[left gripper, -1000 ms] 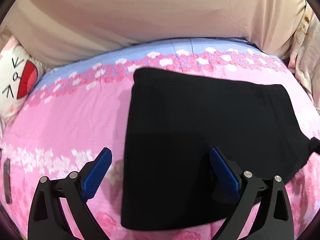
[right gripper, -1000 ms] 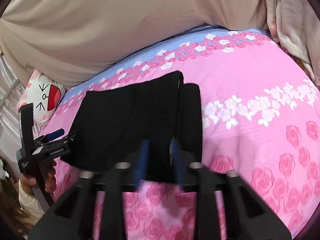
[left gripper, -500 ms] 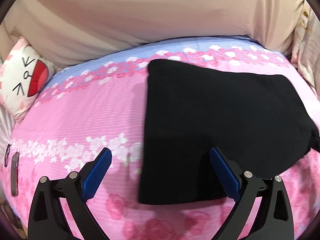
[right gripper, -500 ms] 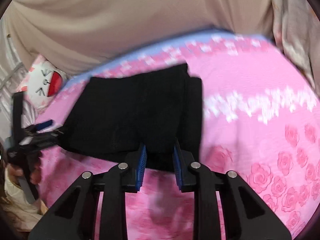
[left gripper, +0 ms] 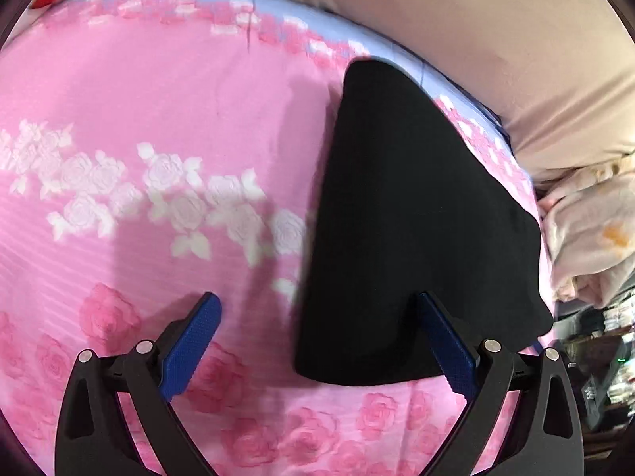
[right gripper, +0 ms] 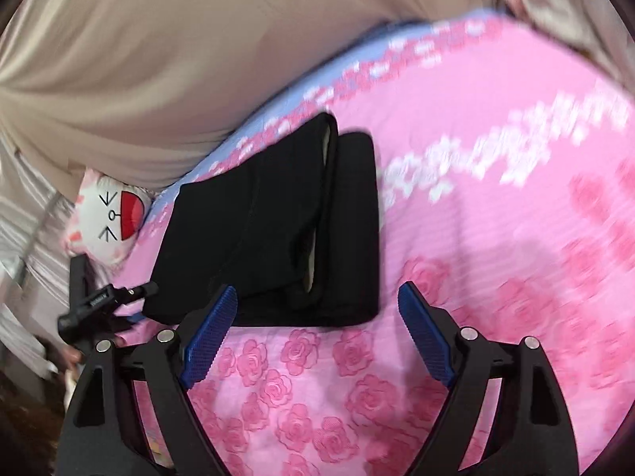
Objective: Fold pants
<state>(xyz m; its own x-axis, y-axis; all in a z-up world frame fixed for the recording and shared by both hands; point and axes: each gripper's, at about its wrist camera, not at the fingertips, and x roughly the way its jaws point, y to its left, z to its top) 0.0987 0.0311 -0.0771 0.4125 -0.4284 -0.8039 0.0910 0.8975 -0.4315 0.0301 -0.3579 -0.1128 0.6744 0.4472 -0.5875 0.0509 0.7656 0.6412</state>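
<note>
The black pants (left gripper: pixel 412 214) lie folded flat on the pink rose-print bed sheet (left gripper: pixel 151 127). In the right wrist view the pants (right gripper: pixel 278 222) show as a layered stack with the waistband side facing right. My left gripper (left gripper: pixel 315 311) is open, hovering over the near left edge of the pants, with its right finger over the cloth and its left finger over the sheet. My right gripper (right gripper: pixel 317 297) has its jaws opening wide just in front of the near edge of the pants, and nothing is pinched between the blue pads. The left gripper (right gripper: pixel 99 301) also appears at the left of that view.
A beige curtain (right gripper: pixel 178 59) hangs behind the bed. A white cartoon pillow (right gripper: pixel 111 218) sits at the far left corner. A crumpled pale blanket (left gripper: pixel 587 230) lies off the right side of the bed, with dark clutter (left gripper: pixel 595 365) beyond the edge.
My right gripper's jaws, nearly closed at the pants' near edge half a second ago, now stand wide apart. My left gripper has rolled and shifted, so the pants sit further right.
</note>
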